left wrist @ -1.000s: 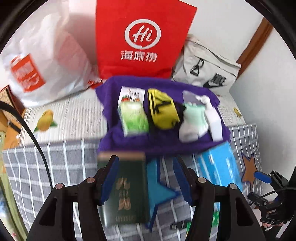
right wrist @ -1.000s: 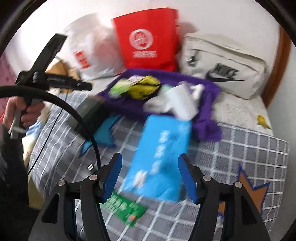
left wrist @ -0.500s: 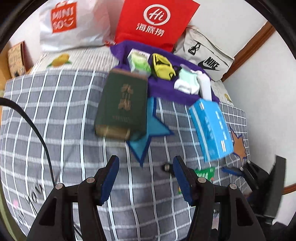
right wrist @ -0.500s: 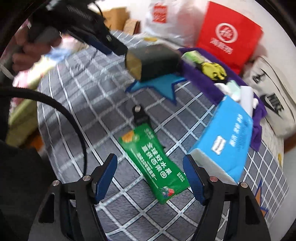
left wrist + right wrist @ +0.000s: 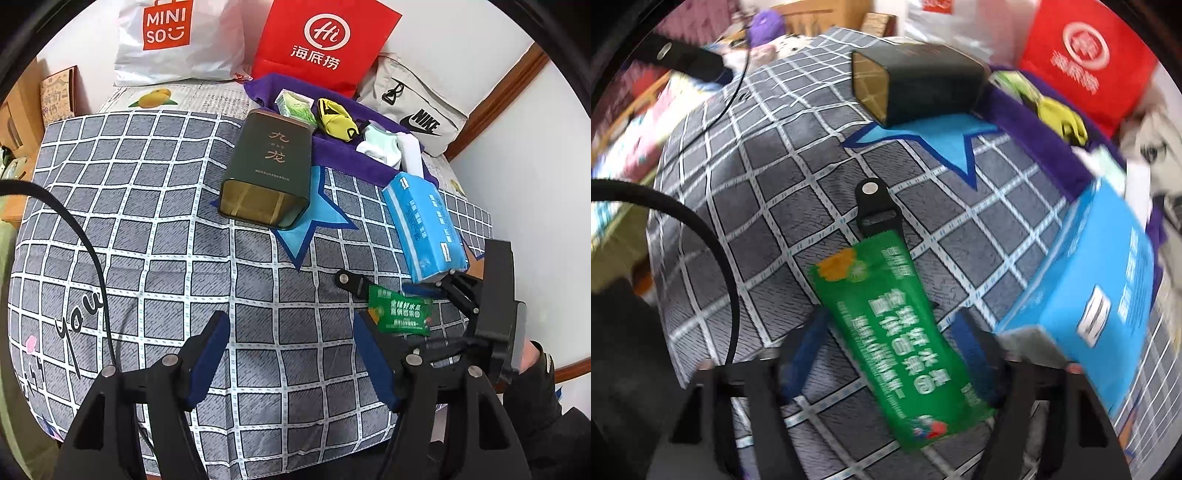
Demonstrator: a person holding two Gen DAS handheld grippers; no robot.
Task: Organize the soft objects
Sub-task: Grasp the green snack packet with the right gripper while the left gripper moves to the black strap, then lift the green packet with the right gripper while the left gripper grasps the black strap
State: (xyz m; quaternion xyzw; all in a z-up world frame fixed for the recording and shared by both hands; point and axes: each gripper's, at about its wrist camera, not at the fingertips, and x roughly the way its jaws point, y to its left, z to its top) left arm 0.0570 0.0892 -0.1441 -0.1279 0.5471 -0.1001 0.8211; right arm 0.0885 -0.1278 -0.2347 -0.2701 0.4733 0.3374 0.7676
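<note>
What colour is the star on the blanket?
The star is light blue with a darker blue edge. The right wrist view shows it best.

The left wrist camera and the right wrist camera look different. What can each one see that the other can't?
Only the left wrist view shows the white Miniso bag, the Nike bag, the yellow fruit print and the person's hand holding the right gripper.

Only the right wrist view shows the purple plush toy beyond the bed.

Both show the dark green tin on the blue star, the blue tissue pack, the green sachet, now between the right gripper's closing jaws, the black clip, the purple towel and the red bag.
</note>
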